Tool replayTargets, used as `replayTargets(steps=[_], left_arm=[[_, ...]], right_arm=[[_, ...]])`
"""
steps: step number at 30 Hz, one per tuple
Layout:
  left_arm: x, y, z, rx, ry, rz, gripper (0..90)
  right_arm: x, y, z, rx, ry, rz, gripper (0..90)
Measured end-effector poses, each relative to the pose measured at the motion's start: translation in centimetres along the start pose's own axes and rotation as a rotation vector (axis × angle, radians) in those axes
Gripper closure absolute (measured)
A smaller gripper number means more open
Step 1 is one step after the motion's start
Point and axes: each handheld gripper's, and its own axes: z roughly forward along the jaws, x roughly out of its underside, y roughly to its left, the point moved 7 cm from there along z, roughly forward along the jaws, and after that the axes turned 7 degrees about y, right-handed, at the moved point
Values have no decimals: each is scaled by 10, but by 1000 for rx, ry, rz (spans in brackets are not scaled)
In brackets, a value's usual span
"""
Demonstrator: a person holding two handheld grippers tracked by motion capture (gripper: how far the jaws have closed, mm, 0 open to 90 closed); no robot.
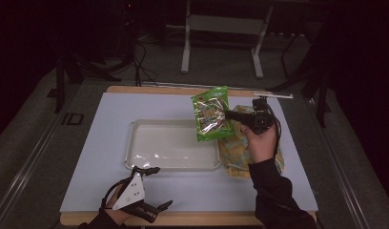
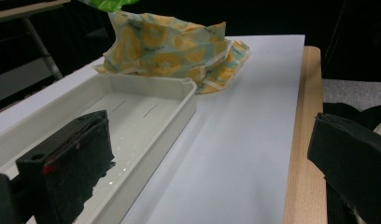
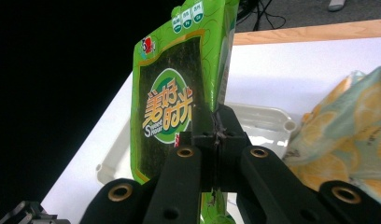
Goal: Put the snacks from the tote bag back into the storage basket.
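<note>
A green snack packet [image 1: 210, 113] [image 3: 172, 93] with orange lettering hangs upright above the right end of the white tray [image 1: 130, 143] [image 3: 268, 114]. My right gripper [image 1: 228, 114] [image 3: 220, 123] is shut on the packet's right edge, its jaws pinching the foil. My left gripper [image 1: 159, 187] [image 2: 212, 158] rests low at the table's near left, just in front of the tray [image 2: 179, 88], open with nothing between its jaws. The tray holds nothing.
A cloth bag printed with lemon slices [image 1: 233, 157] [image 2: 170, 46] [image 3: 352, 135] lies crumpled right of the tray, under my right hand. A pale mat [image 1: 111, 191] covers the wooden table. Metal stand legs [image 1: 185, 52] rise beyond the far edge.
</note>
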Motion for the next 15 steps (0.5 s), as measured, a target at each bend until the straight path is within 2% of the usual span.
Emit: replayTargets(steps=[8,15], left_arm=[[-1,0,0,0,-4,-4,5],[-1,0,0,0,-4,0,5]], right_arm=[[2,10,14,-36,6,8,889],[7,19,30,-78,-11,32,889]])
